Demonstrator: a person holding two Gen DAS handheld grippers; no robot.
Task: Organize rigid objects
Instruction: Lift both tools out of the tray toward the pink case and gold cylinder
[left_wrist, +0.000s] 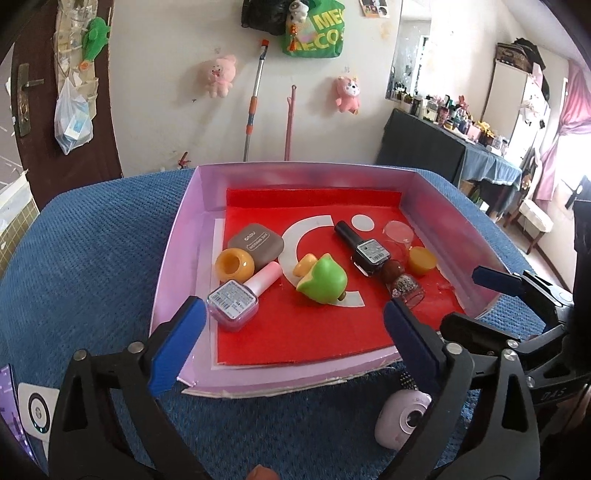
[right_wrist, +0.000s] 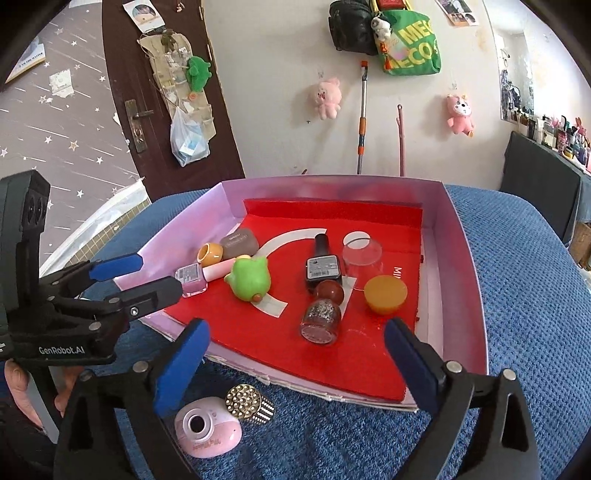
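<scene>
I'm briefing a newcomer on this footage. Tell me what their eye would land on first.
The pink box with its bright red floor, on the blue cloth, draws the eye. Near its middle lies a green frog-like toy, with a dark nail polish bottle to its right. Outside the near edge sits a small pink camera, between the open left gripper and open right gripper.

Lilac box (left_wrist: 177, 258) lined with a red sheet (left_wrist: 295, 332) printed with white curves and a white disc. Textured blue cloth (left_wrist: 92, 258) underneath. Inside: green frog toy (left_wrist: 325, 282), pale pink polish bottle (left_wrist: 232, 302), black polish bottle (left_wrist: 369, 253), glittery bottle with brown cap (right_wrist: 321, 317), amber cap (right_wrist: 386, 293), grey-brown case (left_wrist: 256, 243). Pastel pink toy camera (right_wrist: 208, 432) outside. Grippers black with blue pads (left_wrist: 173, 350).
</scene>
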